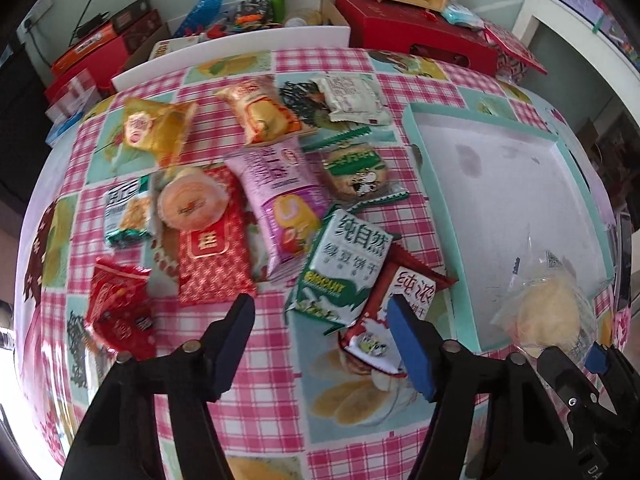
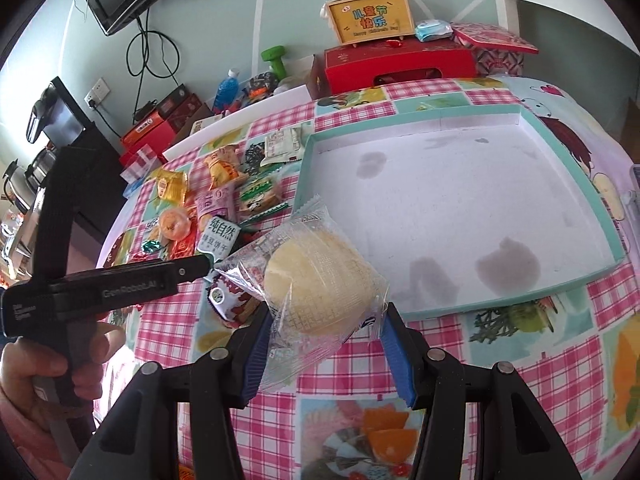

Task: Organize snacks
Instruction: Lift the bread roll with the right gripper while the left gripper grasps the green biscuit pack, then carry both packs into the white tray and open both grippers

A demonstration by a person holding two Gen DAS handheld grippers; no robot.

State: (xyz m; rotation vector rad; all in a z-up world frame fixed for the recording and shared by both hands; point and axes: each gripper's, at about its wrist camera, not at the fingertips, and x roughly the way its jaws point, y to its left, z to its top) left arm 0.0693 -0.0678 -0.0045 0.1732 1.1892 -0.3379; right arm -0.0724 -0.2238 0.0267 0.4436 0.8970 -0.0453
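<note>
While the right tongs (image 2: 320, 344) gripped a wrapped bun (image 2: 316, 288) just short of the tray (image 2: 520, 280), which lay ahead-right, the left tongs (image 1: 320, 320) hung part-open and empty above the snack pile (image 1: 280, 200).

Partly hidden or unreadable items:

- Red-and-white biscuit packet (image 1: 394, 312): lower end covered by the blue pad of the left tool (image 1: 322, 338); upper part under the green biscuit packet (image 1: 344, 264).
- Red patterned packet (image 1: 212, 256): top overlapped by a round orange cake (image 1: 190, 200).
- Left tool, right wrist view (image 2: 132, 280): cut by the left edge; its tips are hidden behind the wrapped cake (image 2: 316, 284).
- Hand (image 2: 48, 372): cut off at the edge.
- Surface (image 1: 264, 400): near rim out of frame.
- Small print on wrappers: too small to read.
</note>
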